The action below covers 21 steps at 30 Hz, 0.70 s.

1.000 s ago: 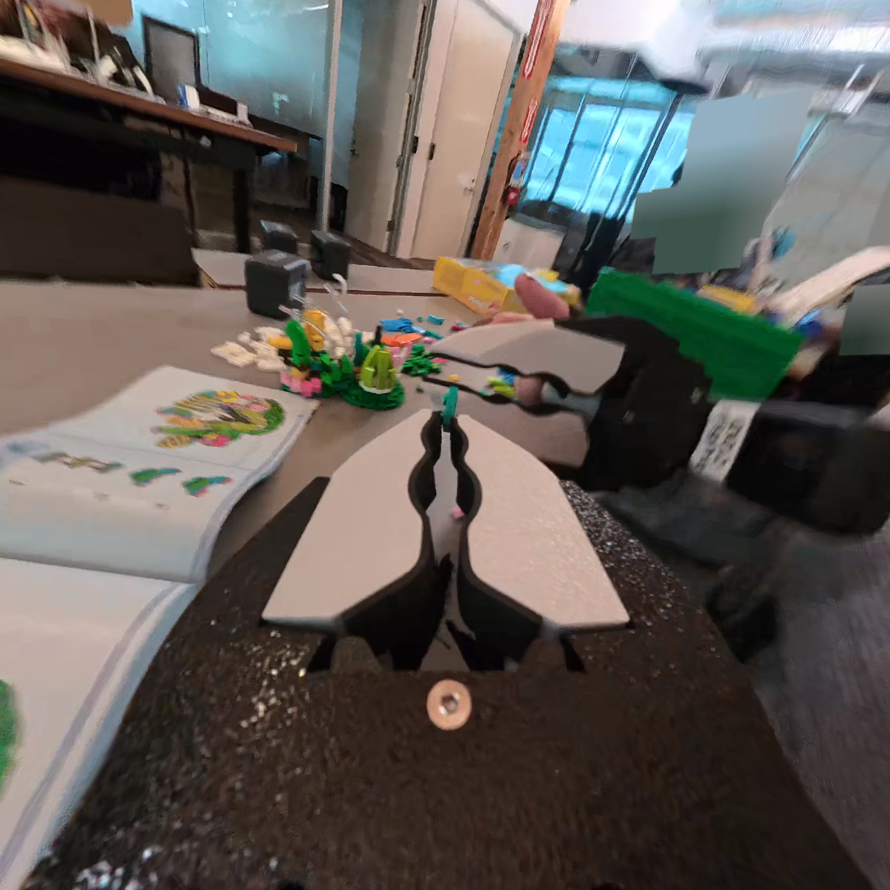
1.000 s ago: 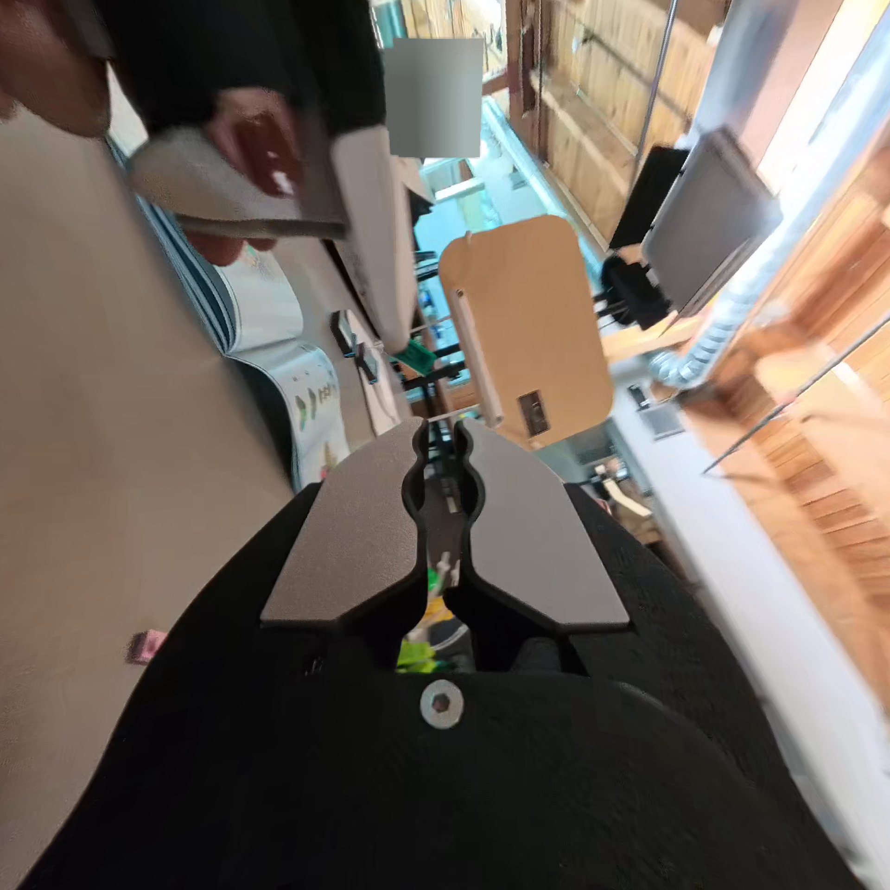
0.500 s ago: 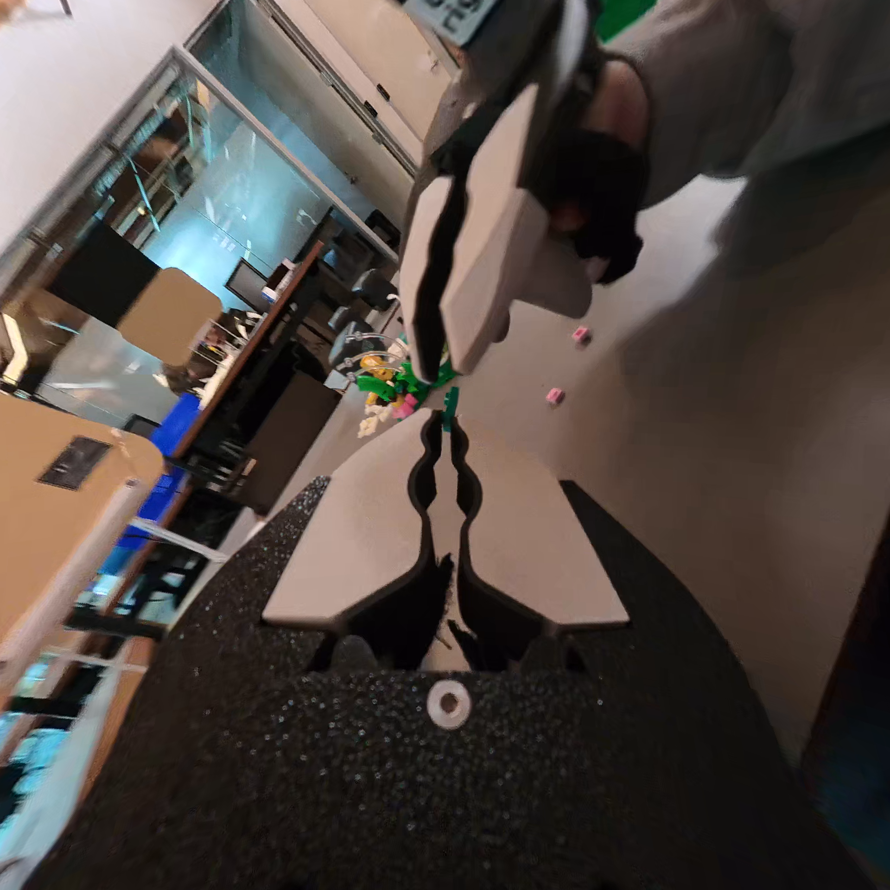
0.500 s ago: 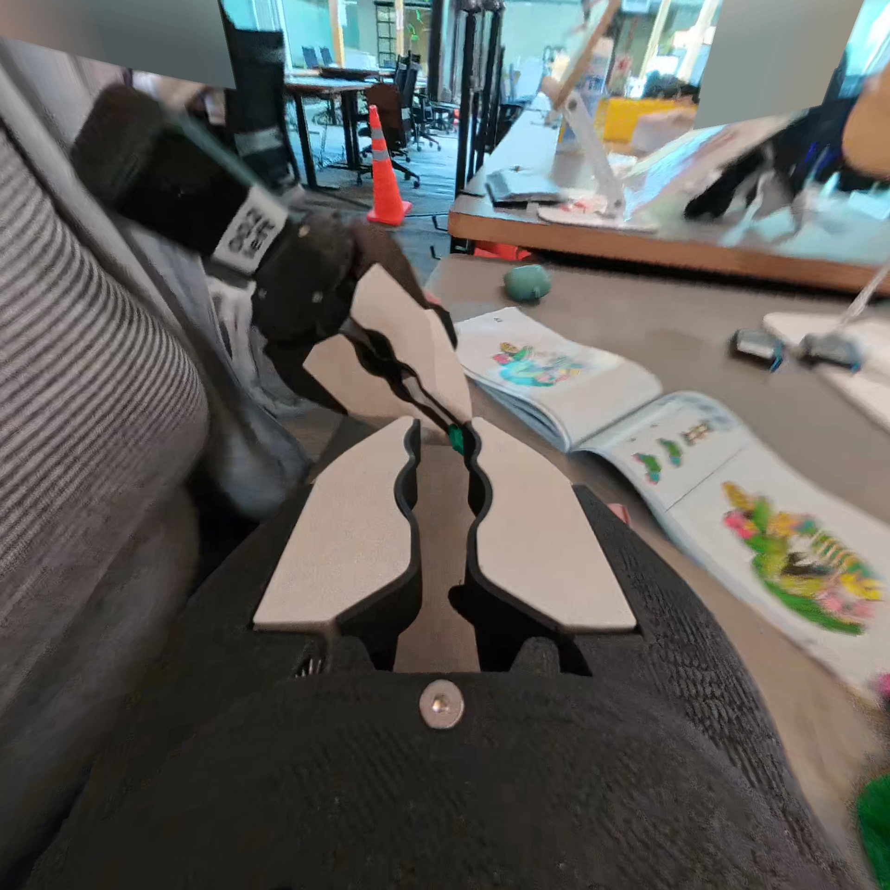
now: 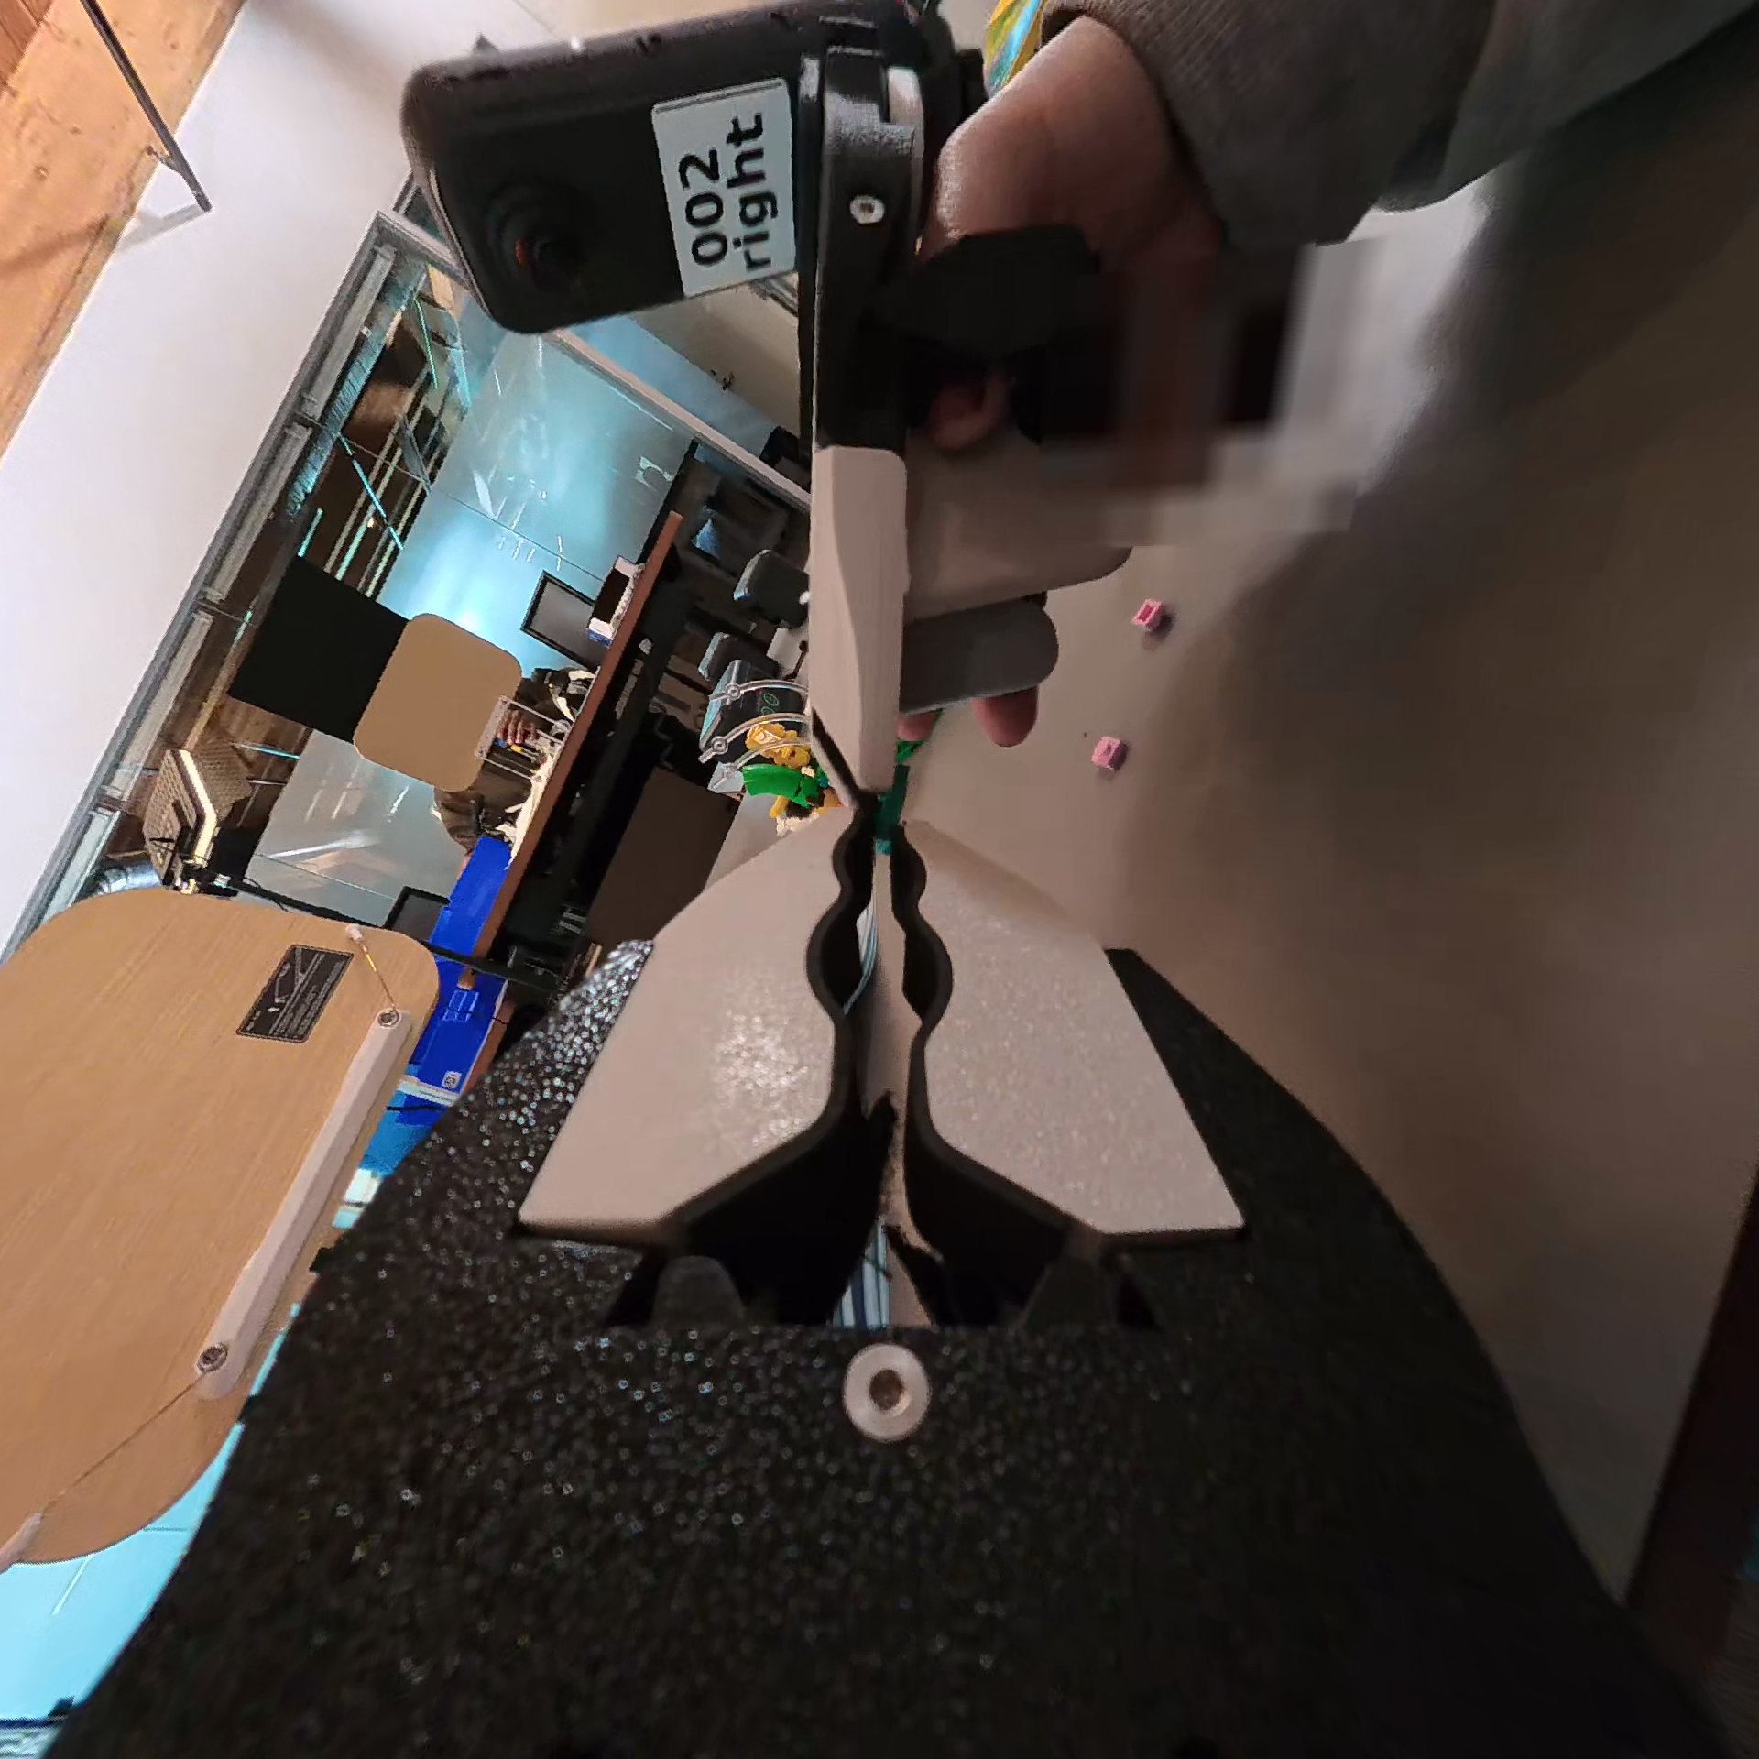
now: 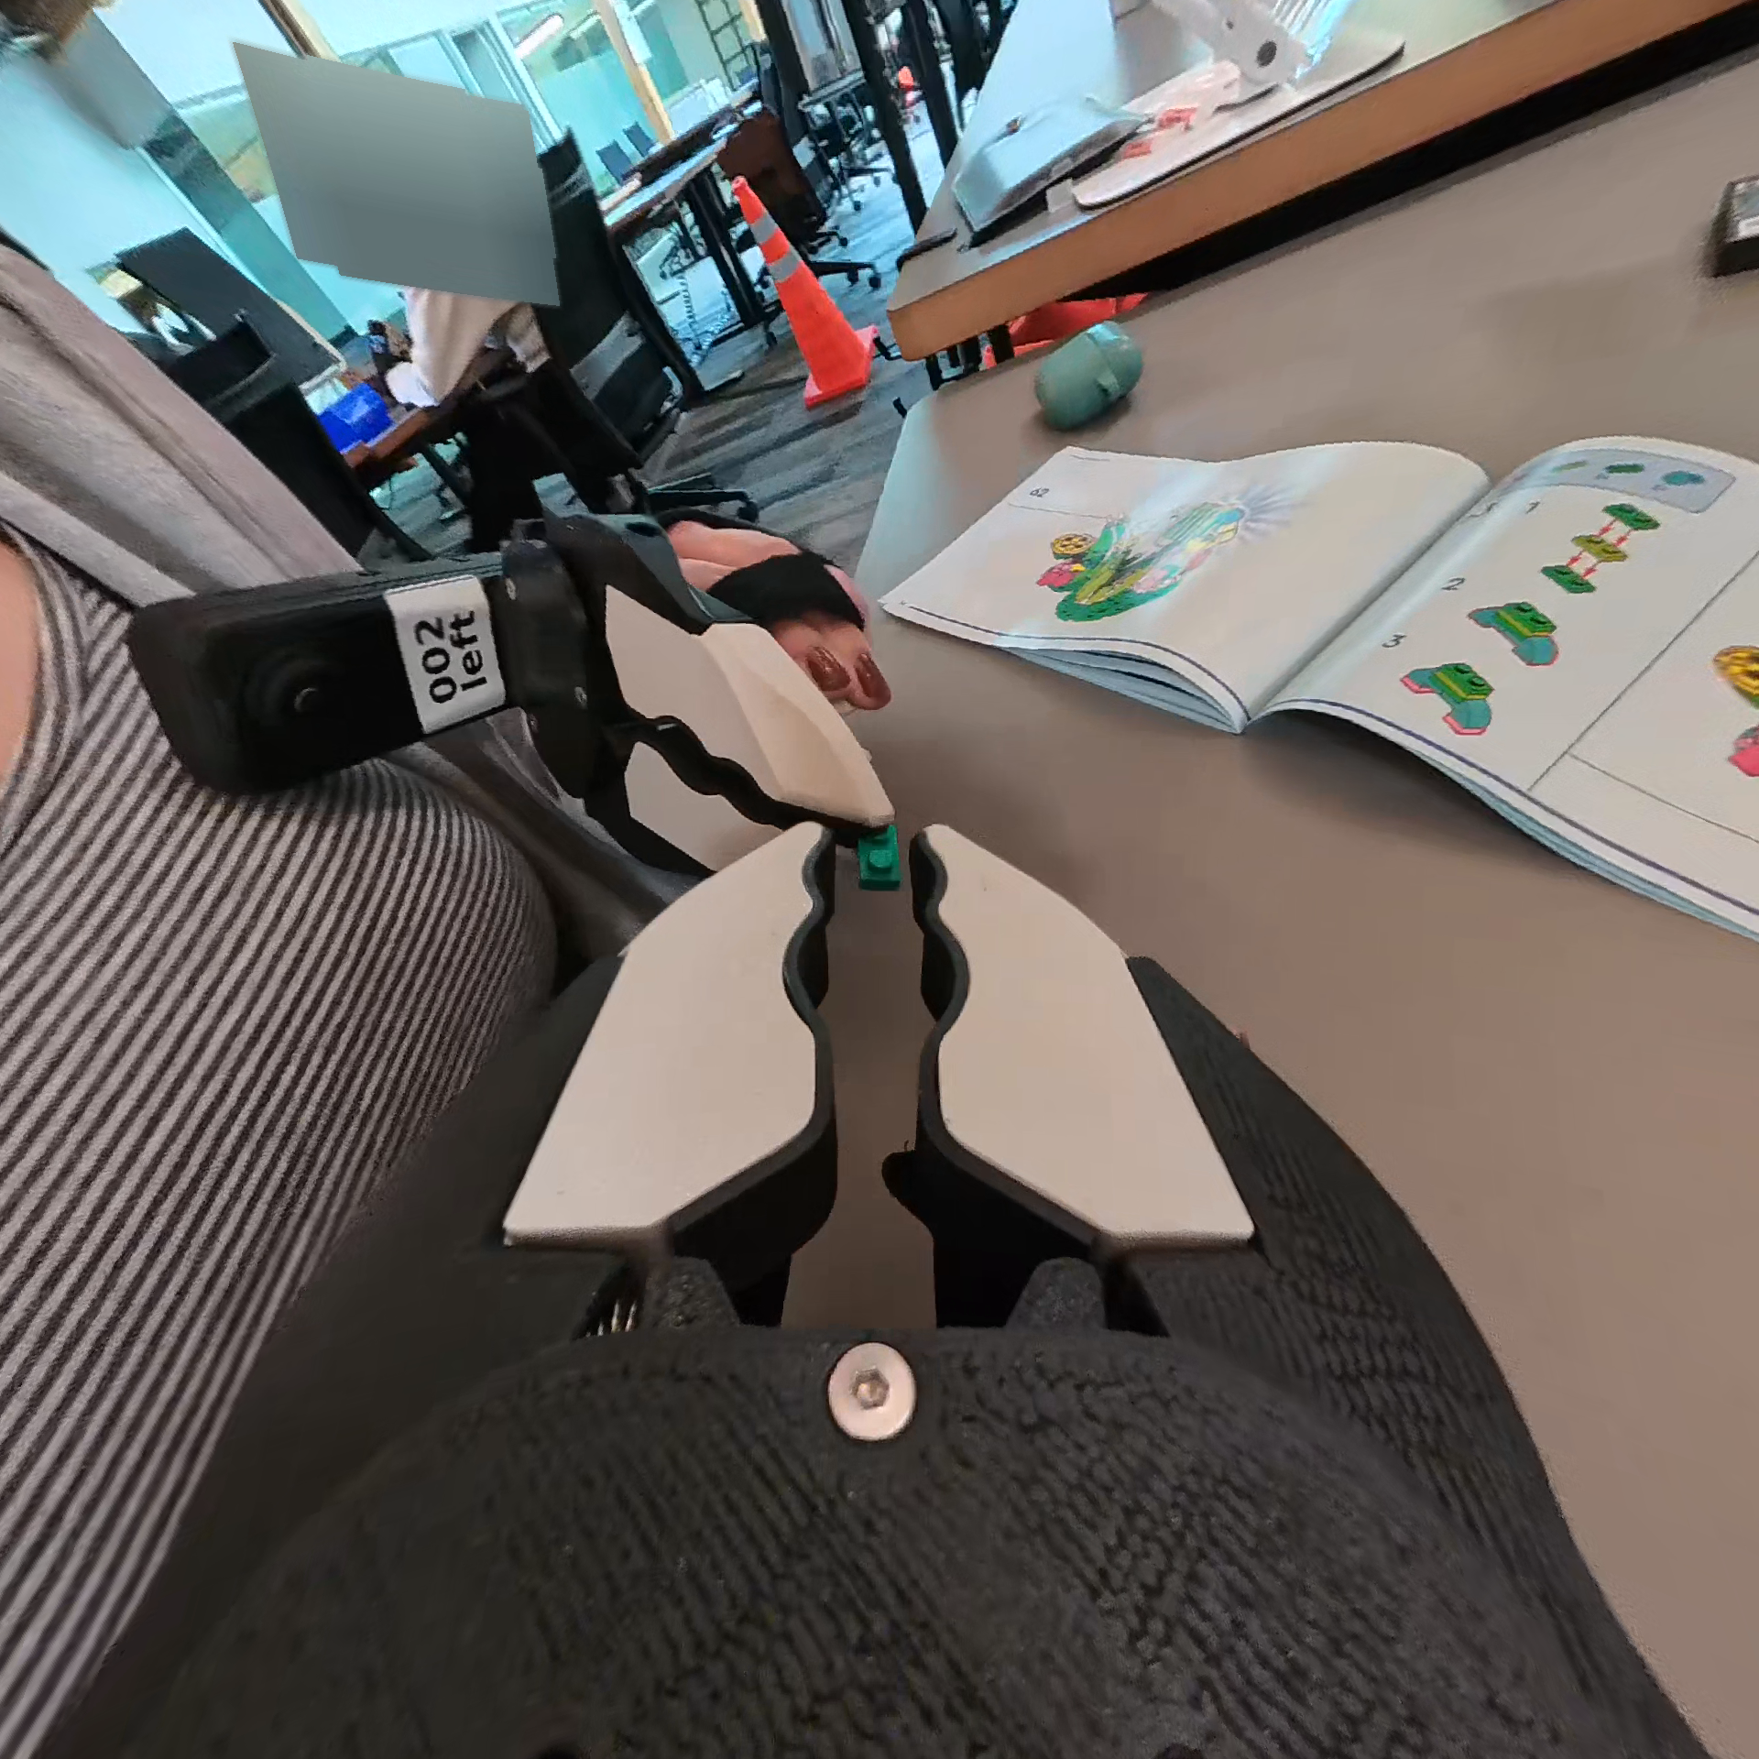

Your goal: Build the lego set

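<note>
Bricks needed passing: the left tool [image 6: 861,826] pinched a small green brick [image 6: 877,859] tight, while the right tool [image 6: 868,838] stood a little open around it, holding nothing.

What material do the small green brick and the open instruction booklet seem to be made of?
The green brick looks like hard moulded plastic: crisp edges, round studs, even glossy colour. The instruction booklet seems to be thin printed paper, probably lightly coated: the pages curve at the fold and the stacked page edges show.
</note>
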{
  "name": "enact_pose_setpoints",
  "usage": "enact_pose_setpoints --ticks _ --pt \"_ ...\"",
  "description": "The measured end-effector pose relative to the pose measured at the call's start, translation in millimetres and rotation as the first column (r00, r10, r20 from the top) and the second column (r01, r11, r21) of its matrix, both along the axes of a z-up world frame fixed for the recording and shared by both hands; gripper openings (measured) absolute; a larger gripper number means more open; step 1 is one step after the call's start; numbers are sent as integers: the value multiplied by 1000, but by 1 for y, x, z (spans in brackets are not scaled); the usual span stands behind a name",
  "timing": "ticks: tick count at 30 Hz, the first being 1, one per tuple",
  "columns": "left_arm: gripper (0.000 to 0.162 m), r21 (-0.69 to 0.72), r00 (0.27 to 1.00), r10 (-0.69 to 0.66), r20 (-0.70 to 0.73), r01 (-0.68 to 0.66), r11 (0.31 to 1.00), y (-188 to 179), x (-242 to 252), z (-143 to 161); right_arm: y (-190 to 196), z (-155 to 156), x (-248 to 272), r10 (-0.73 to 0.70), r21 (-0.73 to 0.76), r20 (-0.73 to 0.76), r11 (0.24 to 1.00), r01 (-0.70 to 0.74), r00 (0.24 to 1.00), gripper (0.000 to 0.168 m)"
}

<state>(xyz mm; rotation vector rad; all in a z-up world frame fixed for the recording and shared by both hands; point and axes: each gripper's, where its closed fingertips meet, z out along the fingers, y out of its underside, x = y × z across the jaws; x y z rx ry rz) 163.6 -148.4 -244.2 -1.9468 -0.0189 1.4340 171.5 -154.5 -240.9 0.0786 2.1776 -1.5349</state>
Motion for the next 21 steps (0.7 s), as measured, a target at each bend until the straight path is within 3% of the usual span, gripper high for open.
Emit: enact_pose_setpoints --ticks 7,10,14,17,21 --pt "4 47 1000 16 -7 -16 999 -4 -3 0 -2 -6 -2 -13 22 -73 1000 15 997 7" --pt "6 136 988 73 135 -92 986 -12 -13 -11 -3 -21 -18 -83 80 -174 992 98 981 6" --pt "13 309 954 133 269 -216 926 -38 -23 -7 4 -58 -26 -39 257 -396 954 151 918 7" --pt "14 429 942 122 314 -255 867 -50 -25 4 4 -71 -24 15 329 -461 931 155 888 7" --pt "13 464 926 157 343 -313 829 -57 -29 7 6 -75 -24 69 389 -509 908 157 858 7"
